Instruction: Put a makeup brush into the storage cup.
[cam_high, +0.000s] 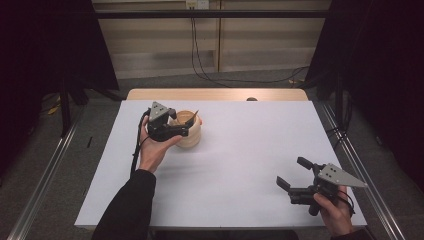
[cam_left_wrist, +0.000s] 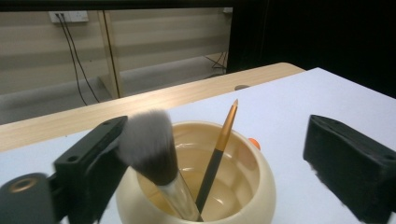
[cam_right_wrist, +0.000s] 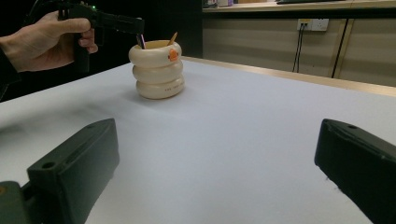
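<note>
Both tongs stand with their jaws apart and clamp nothing: the left gripper (cam_high: 186, 126) hovers at the rim of the cream holder (cam_high: 190, 131), and the right gripper (cam_high: 294, 174) rests low over the white table (cam_high: 240, 165) near its front right corner, well apart from the holder. We locate the work at the holder, a pot shaped as three stacked rings that stands upright on the left rear part of the table. In the left gripper view, two items stand inside it: a fluffy makeup brush (cam_left_wrist: 152, 151) with its bristles up, just beside the left jaw, and a thin gold-and-black brush (cam_left_wrist: 217, 154) that leans toward the far rim. We judge that the placing of these two brushes is complete or nearly so, since both sit in the pot and neither jaw presses on them; what is left appears to be drawing the left gripper clear. We see no further brush lying on the table, so we judge that little remains. Limits of observation: the floor of the holder is hidden behind its wall, so we cannot tell how the brush handles rest. We cannot tell whether the bristles touch the left jaw or only stand before it. The small orange mark (cam_right_wrist: 173, 54) on the holder is too small to read.
</note>
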